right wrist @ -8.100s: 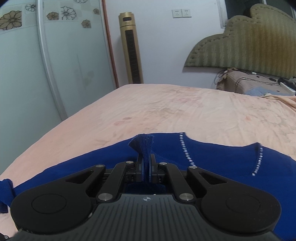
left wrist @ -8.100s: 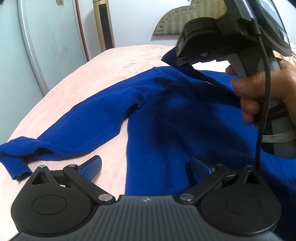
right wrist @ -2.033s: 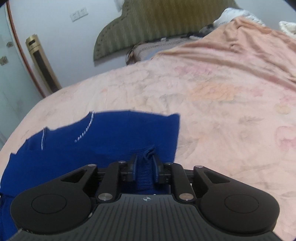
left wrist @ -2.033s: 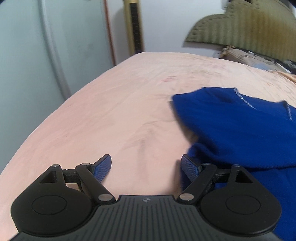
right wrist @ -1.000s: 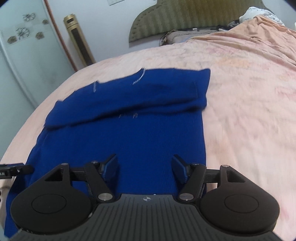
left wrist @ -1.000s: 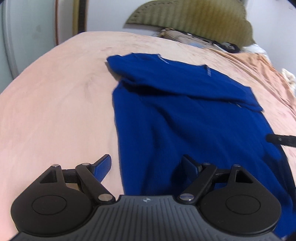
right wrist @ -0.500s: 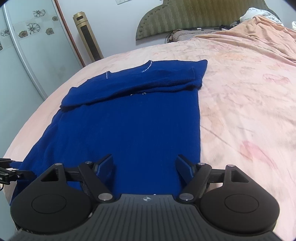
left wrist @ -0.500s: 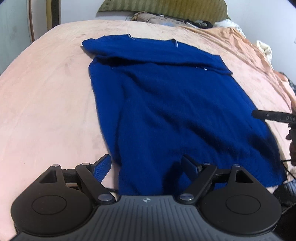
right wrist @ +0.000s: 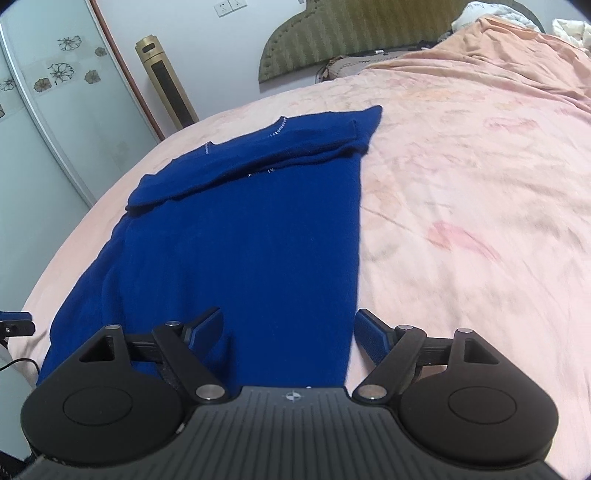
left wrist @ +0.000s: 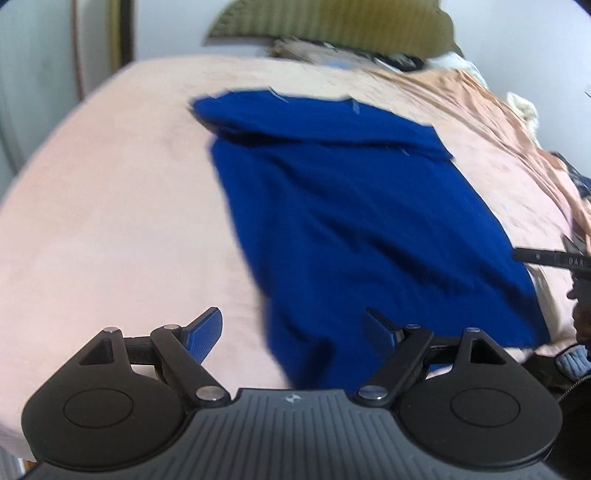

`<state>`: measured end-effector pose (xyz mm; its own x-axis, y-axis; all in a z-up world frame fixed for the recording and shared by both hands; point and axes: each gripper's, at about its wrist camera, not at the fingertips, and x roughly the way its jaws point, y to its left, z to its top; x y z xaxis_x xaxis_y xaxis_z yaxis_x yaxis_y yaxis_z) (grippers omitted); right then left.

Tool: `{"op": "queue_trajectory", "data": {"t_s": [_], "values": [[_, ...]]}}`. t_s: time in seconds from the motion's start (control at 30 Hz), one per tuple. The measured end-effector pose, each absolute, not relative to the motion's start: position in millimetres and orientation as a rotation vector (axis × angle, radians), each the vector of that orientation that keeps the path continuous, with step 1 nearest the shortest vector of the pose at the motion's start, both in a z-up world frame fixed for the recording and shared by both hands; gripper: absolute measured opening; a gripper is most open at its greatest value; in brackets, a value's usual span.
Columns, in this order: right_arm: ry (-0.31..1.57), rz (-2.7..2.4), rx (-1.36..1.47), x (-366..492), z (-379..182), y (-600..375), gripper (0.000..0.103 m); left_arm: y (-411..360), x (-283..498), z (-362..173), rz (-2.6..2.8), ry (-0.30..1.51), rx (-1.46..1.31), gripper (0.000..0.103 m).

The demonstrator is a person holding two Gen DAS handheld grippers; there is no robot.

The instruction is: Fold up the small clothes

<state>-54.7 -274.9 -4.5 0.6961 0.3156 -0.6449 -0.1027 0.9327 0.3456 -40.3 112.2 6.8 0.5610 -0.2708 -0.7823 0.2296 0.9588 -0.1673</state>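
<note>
A blue sweater [left wrist: 354, 206] lies flat on the pink bed, with both sleeves folded across its chest near the collar. It also shows in the right wrist view [right wrist: 243, 236]. My left gripper [left wrist: 293, 332] is open and empty, over the sweater's near left hem corner. My right gripper [right wrist: 288, 330] is open and empty, over the near right hem corner. The hem hangs at the bed's near edge. The left wrist view is blurred.
The pink bedsheet [right wrist: 461, 192] spreads wide to the right of the sweater. A padded headboard [right wrist: 351, 33], a gold tower fan [right wrist: 166, 81] and a glass wardrobe door [right wrist: 48, 110] stand at the far end. Rumpled bedding [left wrist: 524, 110] lies at the far right.
Both grippers let go of the sleeves and pulled back from the collar end to the hem end. The sweater now lies with its sleeves folded in.
</note>
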Motion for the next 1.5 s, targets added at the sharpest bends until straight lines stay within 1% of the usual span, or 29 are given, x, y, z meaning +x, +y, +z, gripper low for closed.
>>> {"op": "queue_trajectory", "data": {"t_s": [0.13,0.3,0.33,0.37,0.4,0.43,0.5,0.53,0.57,0.6,0.63,0.67,0.7,0.73,0.8,0.9,1.13,1.33,1.5], "values": [[0.783,0.257,0.319,-73,-4,-285,0.083,94,-35,-18,-0.297,0.991,-0.021,0.083],[0.833,0.296,0.254,-99,-5,-283,0.083,91,-45,-21,-0.319,0.96,-0.013,0.082],[0.844,0.306,0.233,-104,-5,-281,0.083,90,-48,-20,-0.332,0.954,-0.015,0.077],[0.852,0.317,0.215,-108,-5,-278,0.083,89,-48,-19,-0.34,0.953,-0.016,0.069],[0.861,0.332,0.2,-113,-5,-275,0.082,87,-49,-20,-0.34,0.952,-0.014,0.068],[0.868,0.346,0.19,-116,-5,-271,0.079,86,-50,-20,-0.337,0.949,-0.013,0.066],[0.876,0.37,0.161,-122,-5,-261,0.072,85,-50,-20,-0.342,0.944,-0.016,0.059],[0.877,0.383,0.136,-125,-5,-254,0.07,84,-50,-20,-0.352,0.943,-0.021,0.051],[0.872,0.391,0.113,-126,-5,-247,0.064,82,-52,-20,-0.364,0.943,-0.028,0.039],[0.868,0.394,0.106,-125,-4,-242,0.06,82,-51,-20,-0.379,0.949,-0.04,0.032],[0.861,0.4,0.105,-125,-4,-238,0.055,83,-51,-20,-0.395,0.956,-0.058,0.02],[0.86,0.404,0.112,-123,-4,-235,0.038,84,-51,-21,-0.41,0.964,-0.078,0.014],[0.863,0.406,0.123,-121,-5,-234,0.028,84,-52,-21,-0.412,0.965,-0.085,0.013],[0.863,0.407,0.137,-120,-5,-235,0.021,83,-53,-21,-0.408,0.959,-0.078,0.012],[0.859,0.41,0.148,-119,-4,-239,0.015,85,-56,-19,-0.403,0.945,-0.067,0.011],[0.842,0.422,0.172,-122,3,-246,0.012,92,-61,-10,-0.406,0.91,-0.078,0.01],[0.734,0.452,0.257,-127,37,-270,0.011,117,-73,24,-0.435,0.803,-0.162,0.01],[0.765,0.452,0.248,-119,29,-265,0.011,104,-67,15,-0.422,0.838,-0.132,0.01],[0.673,0.438,0.245,-107,53,-262,0.011,102,-61,41,-0.394,0.734,-0.145,0.01]]}}
